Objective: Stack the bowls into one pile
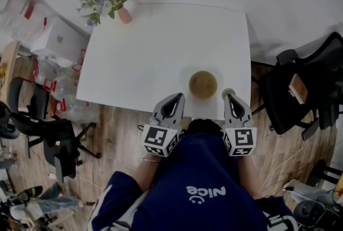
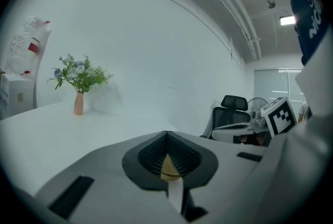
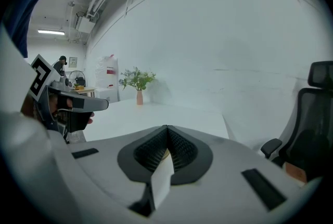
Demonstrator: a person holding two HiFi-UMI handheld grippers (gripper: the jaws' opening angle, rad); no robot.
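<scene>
One pile of olive-gold bowls (image 1: 202, 84) stands near the front edge of the white table (image 1: 161, 53). My left gripper (image 1: 177, 96) is just left of the pile at the table's edge, jaws shut and empty. My right gripper (image 1: 229, 94) is just right of the pile, jaws also shut with nothing held. In the left gripper view the closed jaws (image 2: 166, 133) meet at a point, and a sliver of the gold bowl (image 2: 169, 167) shows through the gap behind them. The right gripper view shows its jaws (image 3: 166, 127) closed the same way.
A pink vase of flowers (image 1: 124, 13) stands at the table's far left corner. A black office chair (image 1: 300, 90) is close to the table's right side. Another black chair (image 1: 48, 133) and white boxes and bags (image 1: 53, 37) sit on the left.
</scene>
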